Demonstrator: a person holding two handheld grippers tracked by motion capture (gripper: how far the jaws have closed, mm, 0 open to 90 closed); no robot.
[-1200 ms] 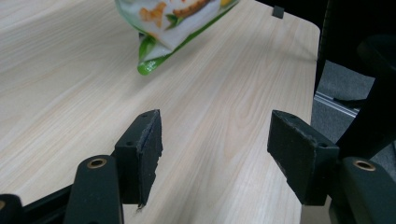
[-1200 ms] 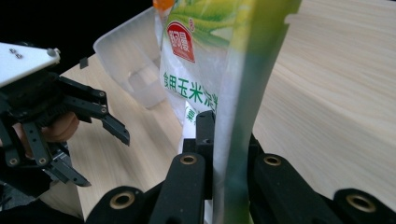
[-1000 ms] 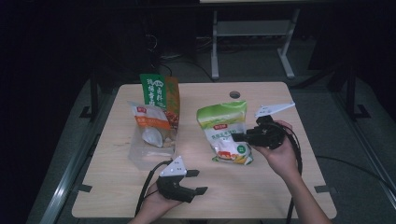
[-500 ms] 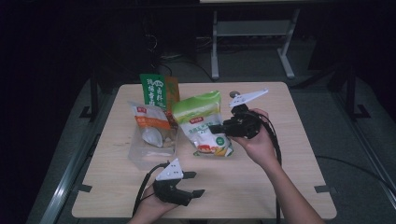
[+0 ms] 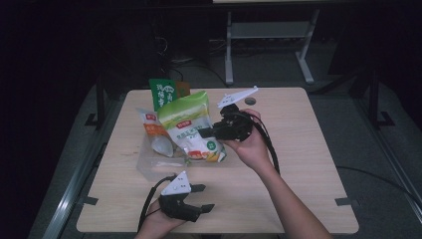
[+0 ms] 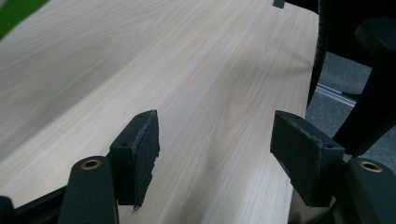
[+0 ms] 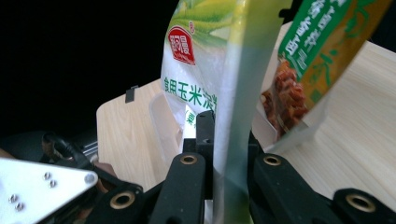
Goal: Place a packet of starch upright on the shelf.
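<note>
Moving left with the green bag [image 5: 191, 127] pinched, the right gripper [image 5: 215, 131] is carrying it toward the other bags [image 5: 155, 137], and I think it is needing a gentle set-down next, while the left gripper [image 5: 201, 198] is resting spread wide on the near table [image 5: 298, 164].

Both grippers are black. The left gripper [image 5: 199, 198] carries a grey three-cornered plate at its 12 o'clock side, and a black cable leaves it at 7 o'clock. Its jaw pads are dark foam with frayed edges. The right gripper [image 5: 205, 132] has brass-coloured rivets on the jaw arms (the plate shows small screws), and its black cable runs towards 5 o'clock. The forearms are bare.
</note>
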